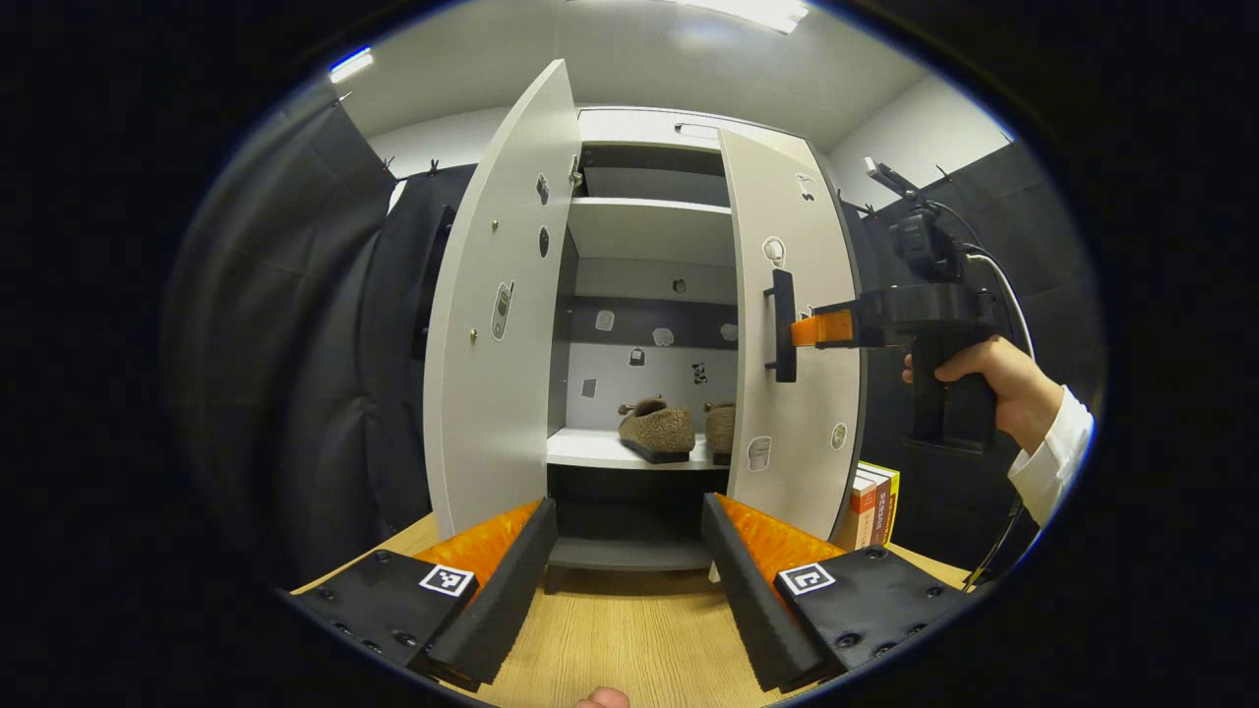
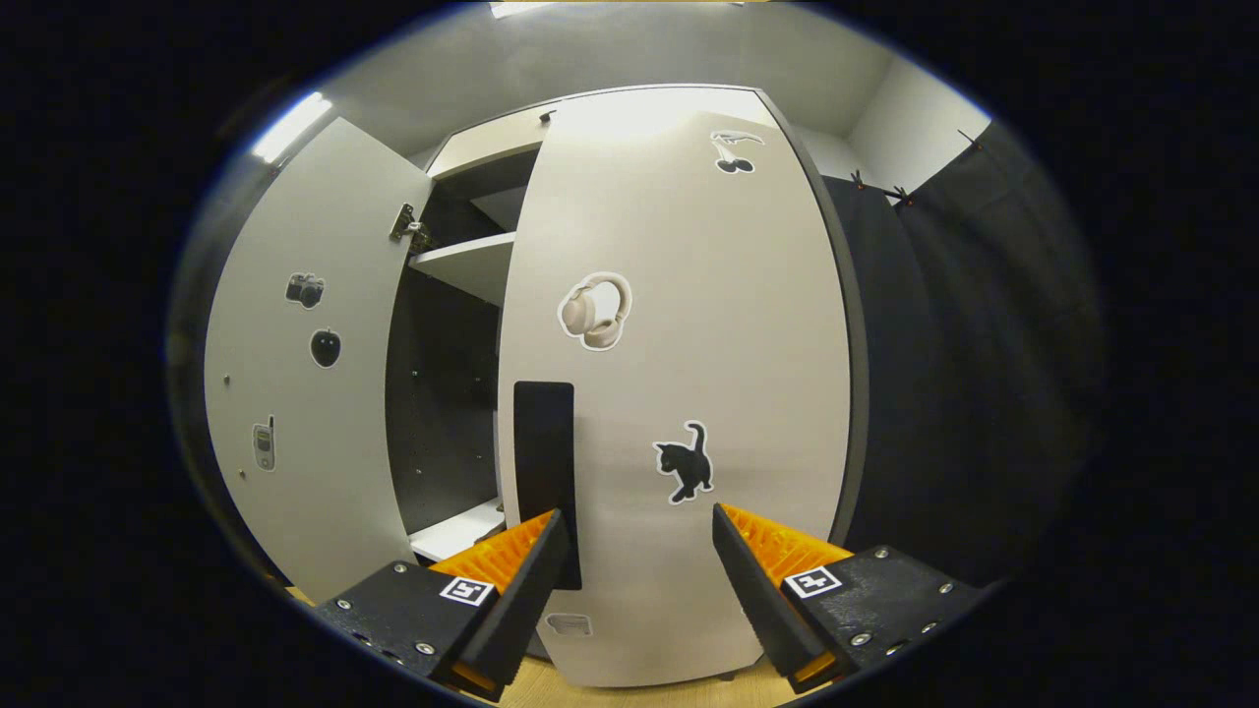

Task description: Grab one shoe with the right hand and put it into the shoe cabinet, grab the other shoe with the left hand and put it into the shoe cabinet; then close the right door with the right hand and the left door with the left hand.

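Left gripper view, left gripper point(image 1: 629, 580): fingers spread wide with nothing between them, held low over the wooden table point(image 1: 629, 639), facing the shoe cabinet point(image 1: 649, 128), so it waits its turn.
Left gripper view, shoes: 2 brown shoes, 1 at point(image 1: 657, 429) and the other point(image 1: 721, 427) partly hidden by the door edge, sit side by side on the white shelf point(image 1: 590, 450); I judge both placing steps done.
Left gripper view, left door point(image 1: 492, 324): swung wide open, untouched.
Left gripper view, right door point(image 1: 792, 393): partly swung in; the right gripper point(image 1: 802, 329), held by a hand point(image 1: 993, 379), has its tips at the black handle point(image 1: 782, 324), likely to push the door shut.
Left gripper view, books point(image 1: 873, 503): standing beside the cabinet's base, clear of the door.
Right gripper view, right gripper point(image 2: 639, 570): fingers wide apart, gripping nothing; the left finger lies at the black handle point(image 2: 544, 472), whether touching I cannot tell.
Right gripper view, right door point(image 2: 689, 344): close ahead and face-on, a gap open at its left.
Step in hand: closing the right door; the left door comes next.
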Demonstrator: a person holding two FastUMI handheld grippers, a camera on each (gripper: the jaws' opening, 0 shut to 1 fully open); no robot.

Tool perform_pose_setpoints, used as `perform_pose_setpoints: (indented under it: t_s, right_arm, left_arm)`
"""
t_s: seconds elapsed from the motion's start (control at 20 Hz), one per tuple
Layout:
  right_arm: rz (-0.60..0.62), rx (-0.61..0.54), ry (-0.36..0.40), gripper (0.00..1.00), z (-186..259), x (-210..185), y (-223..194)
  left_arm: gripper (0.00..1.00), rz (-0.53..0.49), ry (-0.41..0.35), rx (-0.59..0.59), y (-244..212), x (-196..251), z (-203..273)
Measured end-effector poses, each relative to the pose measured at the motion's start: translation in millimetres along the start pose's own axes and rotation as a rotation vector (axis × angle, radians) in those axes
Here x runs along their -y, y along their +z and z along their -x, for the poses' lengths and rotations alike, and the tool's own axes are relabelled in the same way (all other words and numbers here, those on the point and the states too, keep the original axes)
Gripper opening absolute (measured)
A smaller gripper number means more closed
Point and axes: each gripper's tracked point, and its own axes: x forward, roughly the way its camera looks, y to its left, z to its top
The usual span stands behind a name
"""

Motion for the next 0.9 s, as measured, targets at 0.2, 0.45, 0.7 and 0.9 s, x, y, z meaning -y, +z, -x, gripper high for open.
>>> perform_pose_setpoints:
  t_s: [0.2, 0.45, 0.7, 0.9]
  right_arm:
    - [-0.009, 0.000, -0.011, 0.92, -10.8, -2.3, -2.1]
    - [-0.009, 0.015, -0.038, 0.92, -15.8, -1.9, -4.4]
    - [-0.014, 0.029, -0.050, 0.92, -8.0, 2.3, -1.6]
    - [0.017, 0.028, -0.039, 0.92, 24.9, 3.4, -5.8]
  left_arm:
    - [0.96, 0.004, 0.008, -0.001, 2.1, -4.6, 0.4]
    - [0.97, 0.003, 0.033, 0.013, 12.1, -14.3, 5.8]
    - [0.96, 0.019, 0.094, 0.013, 28.9, -43.2, 14.5]
    - [0.97, -0.019, 0.195, 0.033, 58.9, -96.7, 23.9]
